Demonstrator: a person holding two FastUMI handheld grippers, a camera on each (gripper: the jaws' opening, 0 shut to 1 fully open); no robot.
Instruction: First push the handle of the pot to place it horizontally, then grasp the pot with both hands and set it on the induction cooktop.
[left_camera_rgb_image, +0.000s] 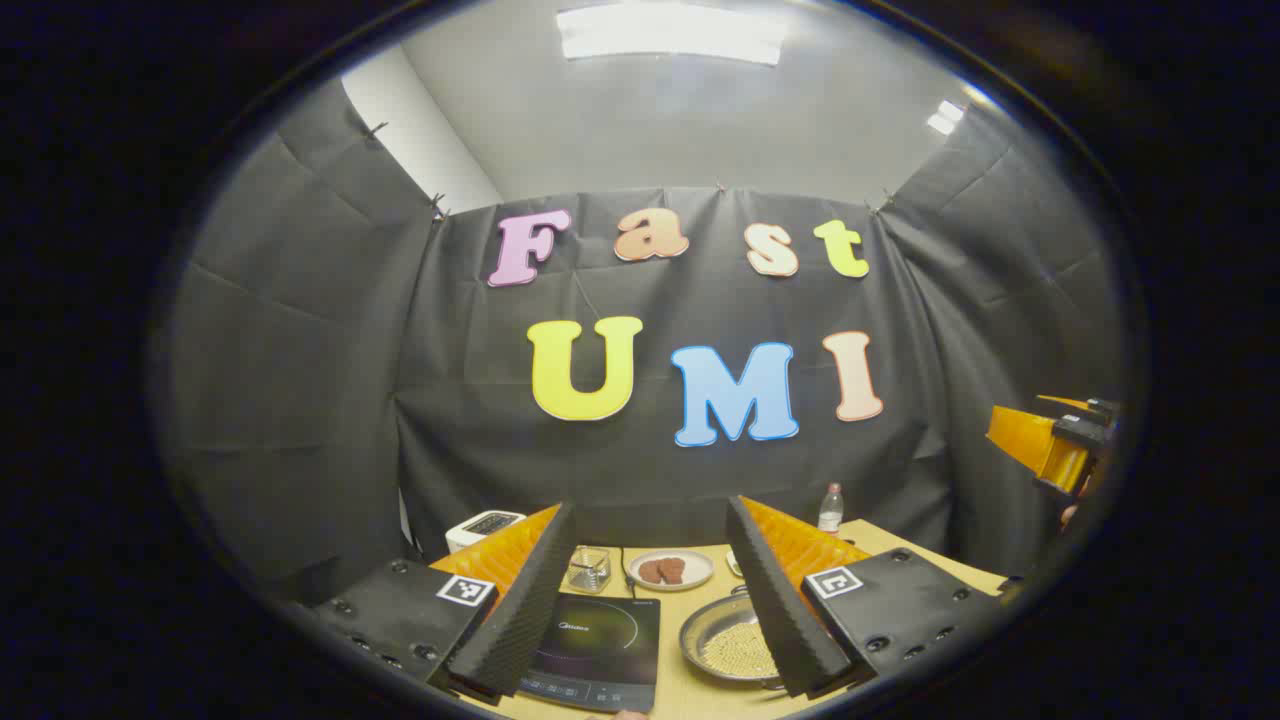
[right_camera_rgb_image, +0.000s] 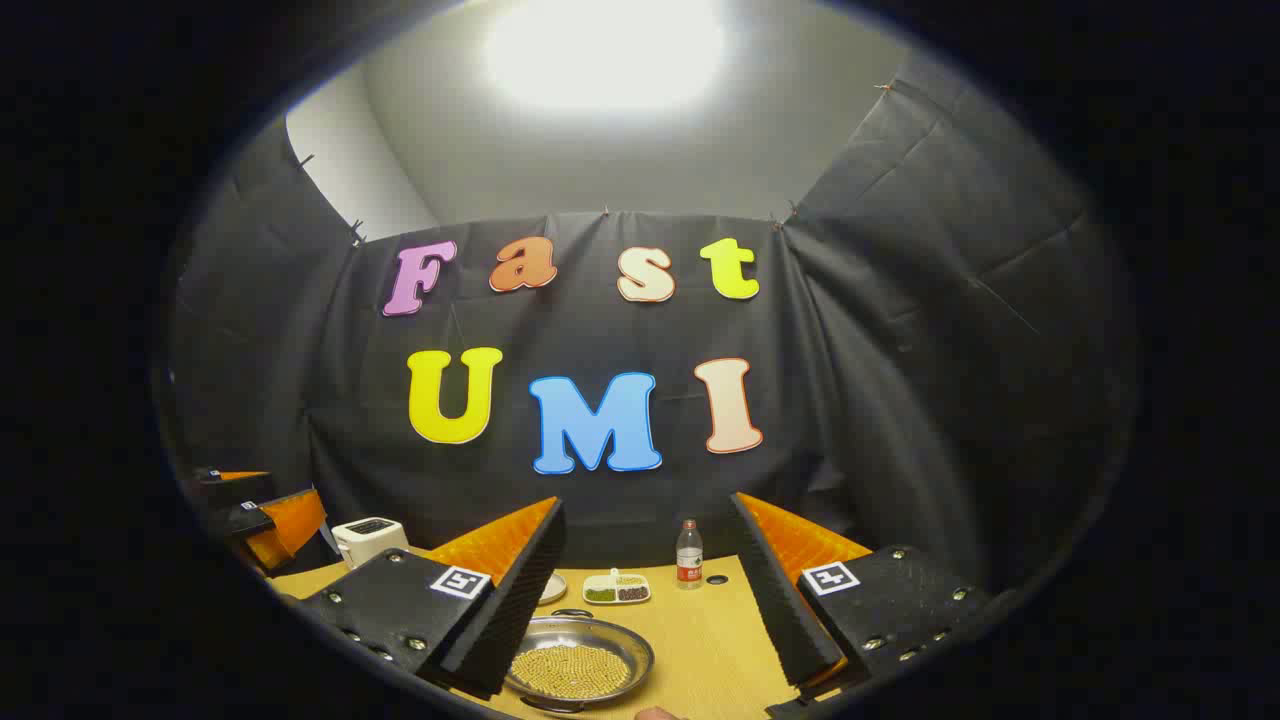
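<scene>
Apparently both grippers (left_camera_rgb_image: 650, 600) (right_camera_rgb_image: 650, 600) hover level, jaws apart, above the pot (right_camera_rgb_image: 578, 663).

Ceiling lights (left_camera_rgb_image: 668, 32) illuminate the booth from above; in the right gripper view the fixture (right_camera_rgb_image: 605, 50) blows out into white glare. Fisheye distortion bends the edges, and the rims darken.

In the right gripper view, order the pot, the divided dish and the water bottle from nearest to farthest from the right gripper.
1. Pot: nearest, by the left finger.
2. Divided dish: behind the pot, mid-table.
3. Water bottle: farthest, just right of the dish, toward the back edge.
</scene>
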